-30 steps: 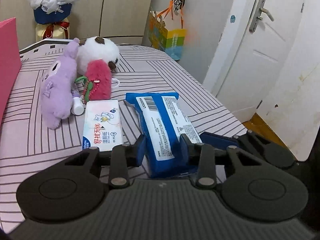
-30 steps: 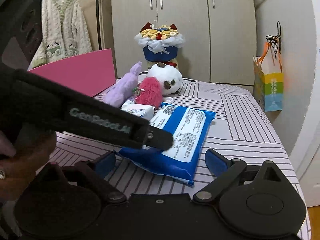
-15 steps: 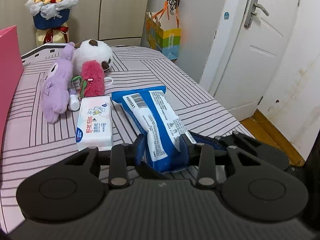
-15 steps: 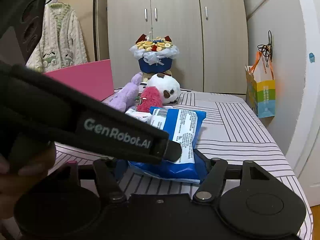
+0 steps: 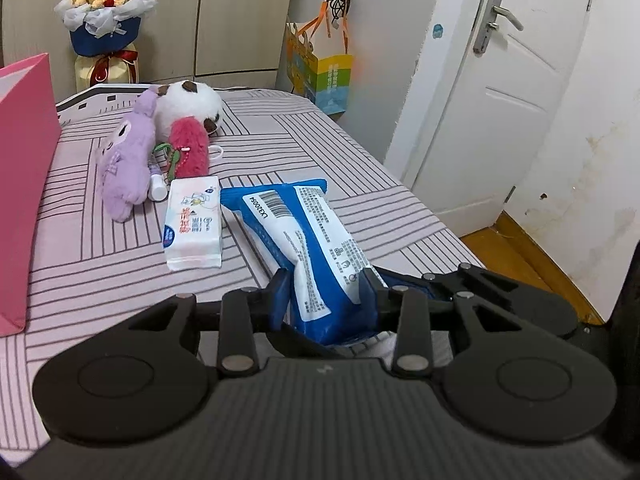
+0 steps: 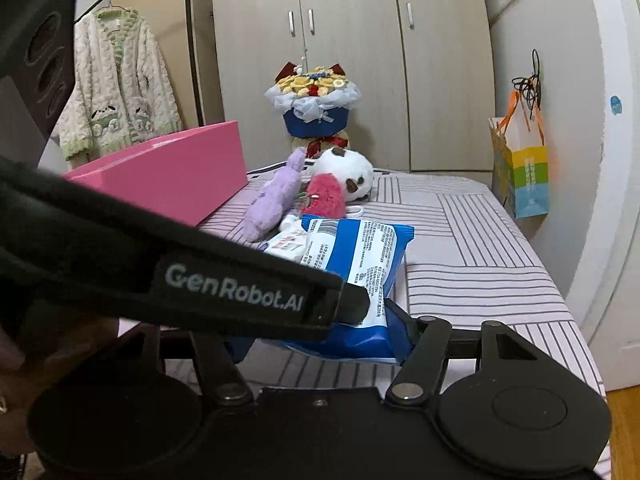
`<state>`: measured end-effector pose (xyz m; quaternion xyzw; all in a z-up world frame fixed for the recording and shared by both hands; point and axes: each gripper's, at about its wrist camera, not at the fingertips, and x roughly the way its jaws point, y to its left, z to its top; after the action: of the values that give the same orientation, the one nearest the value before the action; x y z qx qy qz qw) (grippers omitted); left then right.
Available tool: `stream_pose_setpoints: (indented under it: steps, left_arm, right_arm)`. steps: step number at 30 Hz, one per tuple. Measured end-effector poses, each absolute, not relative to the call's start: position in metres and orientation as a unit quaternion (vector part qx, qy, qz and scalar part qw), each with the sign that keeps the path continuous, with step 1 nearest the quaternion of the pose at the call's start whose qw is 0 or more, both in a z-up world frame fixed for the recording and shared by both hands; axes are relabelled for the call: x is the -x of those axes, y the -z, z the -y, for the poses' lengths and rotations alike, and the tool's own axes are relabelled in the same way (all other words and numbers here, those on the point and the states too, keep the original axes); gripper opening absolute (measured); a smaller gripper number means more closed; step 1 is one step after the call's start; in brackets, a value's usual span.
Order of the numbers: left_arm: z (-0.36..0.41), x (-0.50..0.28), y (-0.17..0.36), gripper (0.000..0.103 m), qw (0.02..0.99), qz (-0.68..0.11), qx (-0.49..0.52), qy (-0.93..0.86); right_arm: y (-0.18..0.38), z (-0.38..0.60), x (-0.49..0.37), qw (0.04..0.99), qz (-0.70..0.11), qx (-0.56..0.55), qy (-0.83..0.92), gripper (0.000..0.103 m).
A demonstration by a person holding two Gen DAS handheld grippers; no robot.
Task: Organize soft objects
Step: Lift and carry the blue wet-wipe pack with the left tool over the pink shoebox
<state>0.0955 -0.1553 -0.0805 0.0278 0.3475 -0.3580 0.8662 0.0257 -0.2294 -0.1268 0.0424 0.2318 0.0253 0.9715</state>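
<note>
You've got the blue wipes pack (image 5: pixel 316 248) pinched at its near end in the left gripper (image 5: pixel 326 300); your right gripper (image 6: pixel 320 340) just closed on it too; near end's off the bed (image 5: pixel 360 184); carry it to the pink box (image 6: pixel 172 176), keeping level.

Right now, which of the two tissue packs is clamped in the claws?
The blue pack, gripped at its near end; the white pack lies untouched beside it.

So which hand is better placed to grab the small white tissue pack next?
Probably the left gripper: the white tissue pack lies on its side. Both it and the right gripper clamp the blue pack.
</note>
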Motion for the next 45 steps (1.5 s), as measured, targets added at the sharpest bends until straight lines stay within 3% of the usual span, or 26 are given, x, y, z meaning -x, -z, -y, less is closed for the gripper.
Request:
stream_pose_setpoints:
  steps: [26,37,45]
  left_arm:
    - [0.063,-0.047,-0.020,0.036,0.901,-0.279,-0.027,0.332]
    - [-0.017,-0.081,-0.047,0.039,0.935,-0.239,0.013,0.262]
    - [-0.063,-0.135,-0.036,0.039,0.944,-0.252,0.043,0.209]
  right_arm:
    - [0.022,0.161,-0.001,0.971,-0.209,0.008,-0.116,0.068]
    - [-0.005,0.095,-0.057,0.965,-0.167,0.025,-0.200,0.068]
    - [0.004,0.059,-0.124,0.946,-0.188,0.019,-0.263,0.068]
